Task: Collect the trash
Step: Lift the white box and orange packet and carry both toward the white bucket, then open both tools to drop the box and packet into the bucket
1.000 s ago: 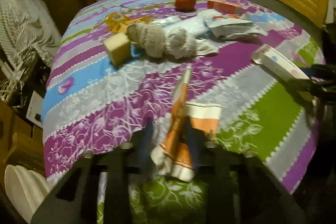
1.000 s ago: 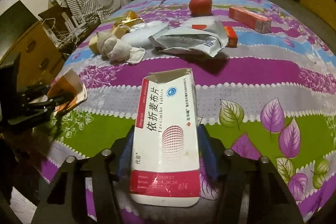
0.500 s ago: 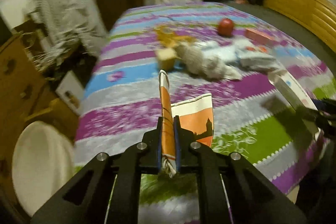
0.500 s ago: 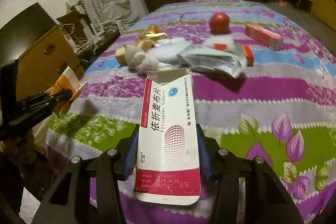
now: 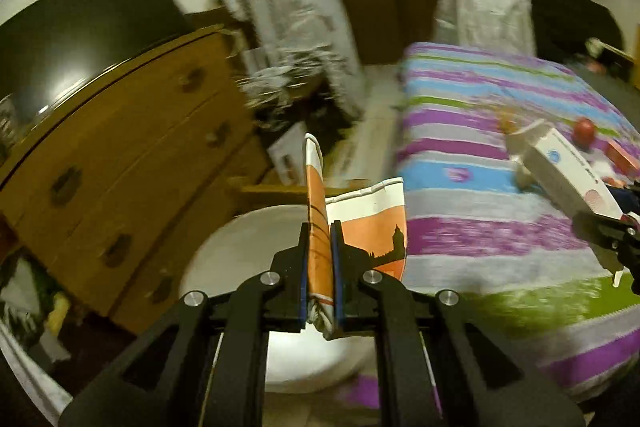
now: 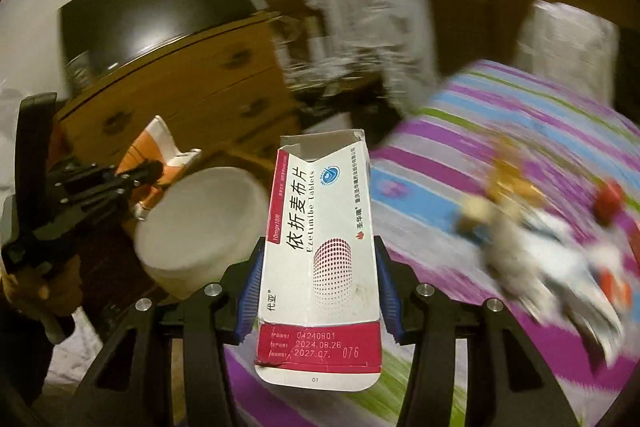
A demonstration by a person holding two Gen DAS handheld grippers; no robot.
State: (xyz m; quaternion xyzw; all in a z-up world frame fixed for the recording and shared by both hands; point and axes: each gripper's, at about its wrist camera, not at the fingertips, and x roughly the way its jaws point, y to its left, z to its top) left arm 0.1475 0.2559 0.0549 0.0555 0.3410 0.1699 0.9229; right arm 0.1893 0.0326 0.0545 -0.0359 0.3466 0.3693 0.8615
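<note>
The left gripper (image 5: 320, 267) is clamped tight on a folded orange-and-white paper wrapper (image 5: 318, 227), held above the white bin (image 5: 240, 247) beside the wooden dresser (image 5: 120, 167). The right gripper (image 6: 316, 283) pinches an opened white-and-red tablet box (image 6: 320, 255) by its sides, over the edge of the striped bedspread (image 6: 500, 147), where blurred litter (image 6: 520, 239) lies.

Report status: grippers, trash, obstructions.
Left gripper shut on orange-and-white paper wrapper. Right gripper clamps white-and-red cardboard tablet box. White round bin unobstructed.
</note>
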